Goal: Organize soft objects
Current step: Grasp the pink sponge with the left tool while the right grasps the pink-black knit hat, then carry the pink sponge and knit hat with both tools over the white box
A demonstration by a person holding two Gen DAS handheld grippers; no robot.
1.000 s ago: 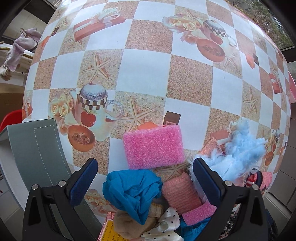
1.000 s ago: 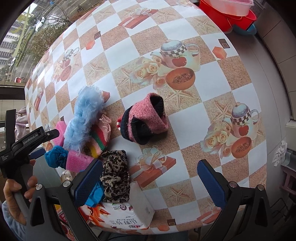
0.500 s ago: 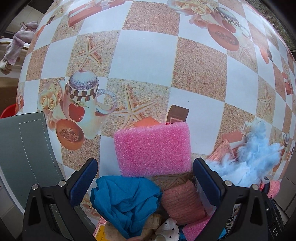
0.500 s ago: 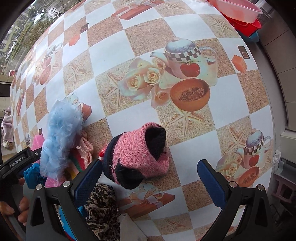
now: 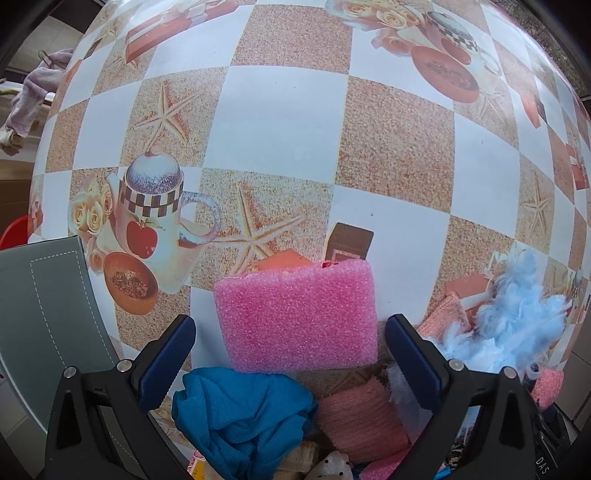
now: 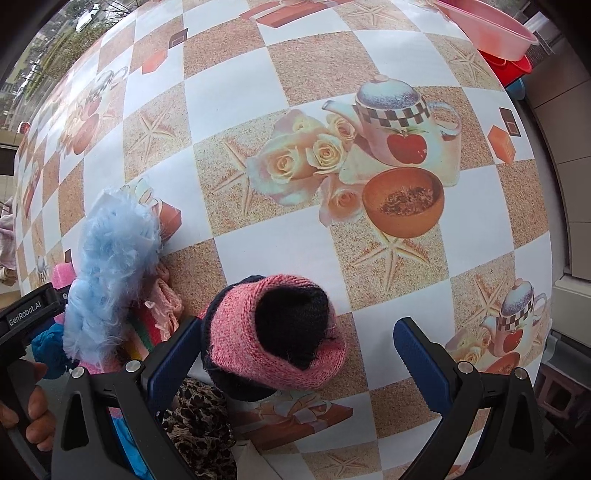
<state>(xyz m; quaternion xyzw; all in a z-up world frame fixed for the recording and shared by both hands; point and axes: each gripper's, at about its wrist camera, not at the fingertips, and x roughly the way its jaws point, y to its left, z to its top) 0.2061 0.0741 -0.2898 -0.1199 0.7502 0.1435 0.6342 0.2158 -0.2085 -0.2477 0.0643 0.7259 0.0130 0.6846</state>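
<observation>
My left gripper [image 5: 290, 349] is open, its jaws on either side of the near end of a pink foam sponge [image 5: 299, 317] lying flat on the table. A crumpled blue cloth [image 5: 240, 413] and a pink knitted piece [image 5: 360, 421] lie under it. A light blue fluffy piece [image 5: 517, 325] is at the right. My right gripper [image 6: 295, 354] is open around a pink and black knitted hat [image 6: 273, 339], which sits nearer the left finger. The fluffy piece also shows in the right wrist view [image 6: 110, 273], with a leopard-print cloth [image 6: 199, 428] below the hat.
The table wears a checked cloth [image 5: 280, 125] printed with teapots and starfish. A grey chair back [image 5: 44, 321] stands at the left table edge. Pink and red basins [image 6: 495, 33] sit beyond the far right corner. The left hand and its gripper handle [image 6: 26, 314] show at left.
Both grippers have moved forward and down. The left one has closed in on the pink sponge, the right one on the knitted hat. Both stayed open.
</observation>
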